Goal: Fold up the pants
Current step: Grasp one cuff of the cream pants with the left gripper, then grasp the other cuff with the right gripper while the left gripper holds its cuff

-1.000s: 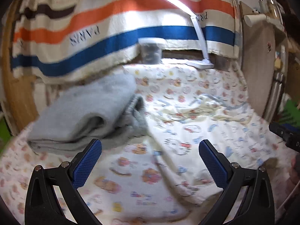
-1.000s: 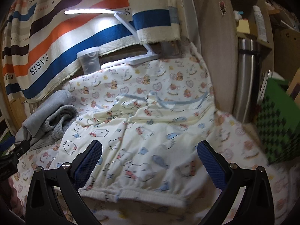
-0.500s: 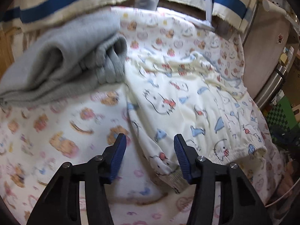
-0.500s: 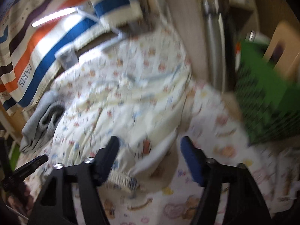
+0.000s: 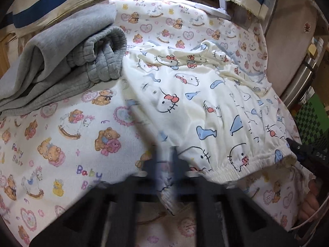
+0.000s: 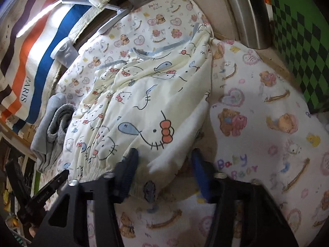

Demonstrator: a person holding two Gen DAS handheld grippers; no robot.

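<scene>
Pinching the near corner of the pants' (image 5: 185, 107) elastic waistband, the left gripper (image 5: 166, 164) has its jaws drawn together on the cloth; they are blurred in the left wrist view, but a tuft of printed fabric hangs out below them, so I judge the grip made. The right gripper (image 6: 164, 170) sits at the other corner of the same waistband with its blue pads (image 6: 129, 164) part-way apart; its jaws have just been closing, and the hem lies between them, though whether they press it yet I cannot tell. Outward from both grips, the cream cat-print pants lie spread flat across the teddy-bear sheet (image 5: 61, 140), waistband nearest, legs running away toward the striped blanket (image 6: 26, 65) and the white lamp (image 6: 41, 16), with loose wrinkles at the far end. A grey garment (image 5: 67, 61), already folded, rests just beside them on the left. As a judgement, no fold is yet in these pants: the corners are only now being taken, and every fold remains to do.
</scene>
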